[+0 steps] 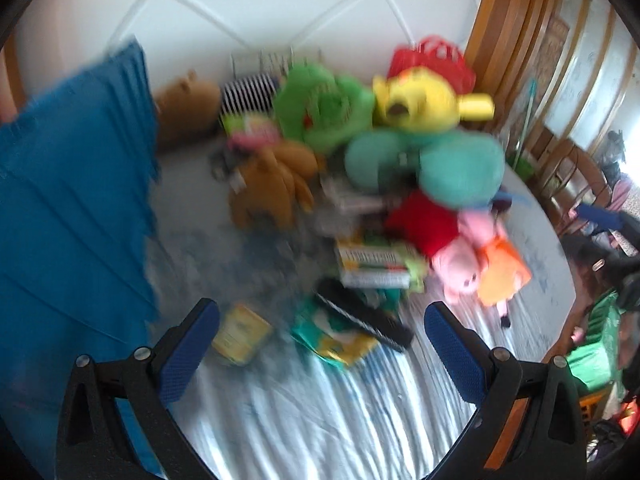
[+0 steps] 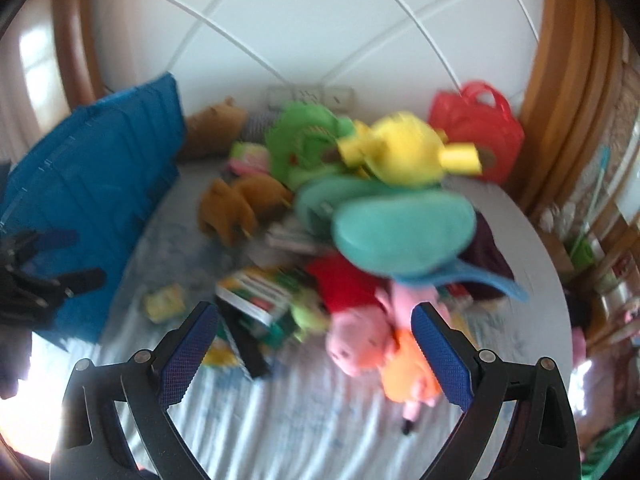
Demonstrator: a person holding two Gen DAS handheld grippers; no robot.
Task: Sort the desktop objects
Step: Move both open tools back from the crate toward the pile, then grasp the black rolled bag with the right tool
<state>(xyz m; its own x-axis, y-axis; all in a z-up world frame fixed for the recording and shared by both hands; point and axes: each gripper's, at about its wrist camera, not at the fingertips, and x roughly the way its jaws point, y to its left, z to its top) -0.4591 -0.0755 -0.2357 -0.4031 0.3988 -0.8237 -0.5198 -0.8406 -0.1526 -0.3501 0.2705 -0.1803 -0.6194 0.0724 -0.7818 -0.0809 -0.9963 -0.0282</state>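
Both grippers spread wide and empty above a heap of toys on a striped sheet.

The left gripper (image 1: 322, 332) hangs with jaws far apart, gripping nothing, over a yellow packet (image 1: 240, 334) and a black remote (image 1: 364, 320). The right gripper (image 2: 316, 334) is equally wide, touching nothing, framing the stacked books (image 2: 256, 292) and the pink pig plush (image 2: 360, 340). Both views are blurred.

Blue bin (image 1: 76, 184), yellow plush (image 1: 420, 100), red bag (image 2: 476, 128), pale striped cloth (image 1: 320, 408).
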